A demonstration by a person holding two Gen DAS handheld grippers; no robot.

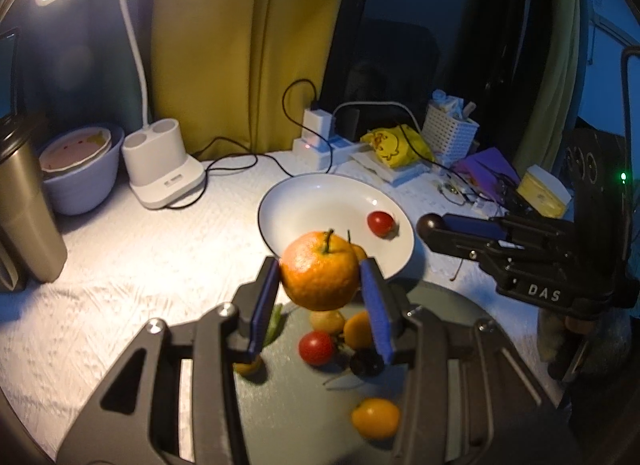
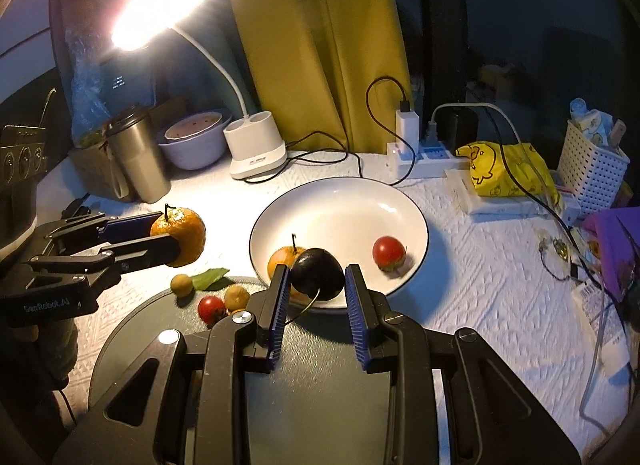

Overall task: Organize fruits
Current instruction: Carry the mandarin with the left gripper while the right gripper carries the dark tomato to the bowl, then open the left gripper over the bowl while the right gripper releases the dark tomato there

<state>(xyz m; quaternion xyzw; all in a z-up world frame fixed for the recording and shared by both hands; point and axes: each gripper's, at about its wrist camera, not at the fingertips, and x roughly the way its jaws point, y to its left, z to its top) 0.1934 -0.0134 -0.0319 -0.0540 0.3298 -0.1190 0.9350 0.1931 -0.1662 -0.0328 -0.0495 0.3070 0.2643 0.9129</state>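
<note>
The left gripper (image 1: 320, 277) was clamped on a mandarin (image 1: 320, 271), its blue pads pressed to both sides of the fruit. The mandarin was bright orange with dimpled skin and a short dark stem standing up from its top, and it hung above the near rim of the white plate (image 1: 320, 193), over the edge of the dark round tray (image 1: 460, 305).

The right gripper (image 2: 316, 285) held a dark, nearly black cherry (image 2: 317, 271) between its ridged blue pads, the thin stem curling down toward the tray (image 2: 132, 337). It sat over the plate's (image 2: 340, 201) near rim.

On the plate lay a red cherry tomato (image 2: 388, 251) to the right and a second mandarin (image 2: 282, 259) at the near left. On the tray remained another tomato (image 1: 316, 347), several small yellow-orange kumquats (image 1: 376, 417) and a green leaf (image 2: 210, 279).
</note>
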